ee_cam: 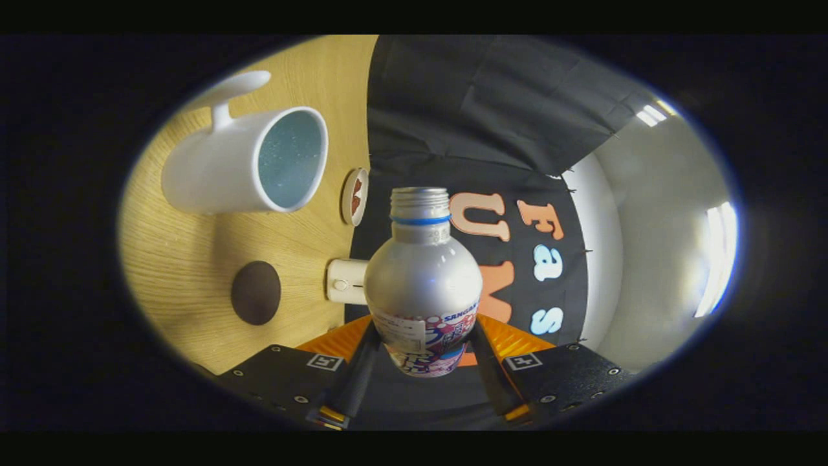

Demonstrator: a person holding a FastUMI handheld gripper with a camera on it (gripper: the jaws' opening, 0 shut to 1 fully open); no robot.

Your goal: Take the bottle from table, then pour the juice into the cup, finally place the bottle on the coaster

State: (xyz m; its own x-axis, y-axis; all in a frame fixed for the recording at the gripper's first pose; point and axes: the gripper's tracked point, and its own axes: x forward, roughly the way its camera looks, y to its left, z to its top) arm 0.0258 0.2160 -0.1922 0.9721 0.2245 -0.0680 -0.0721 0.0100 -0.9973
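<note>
In the gripper view, the fingers [424,362] are clamped on the lower body of the bottle [423,278], one on each side. The whole view is rolled, so the bottle seems tipped toward the white cup [246,162] on the counter [174,259]; pouring looks underway. Next, bring the uncapped mouth over the cup's rim. A dark round coaster [256,292] lies nearer. The bottle's base and any juice stream cannot be seen
</note>
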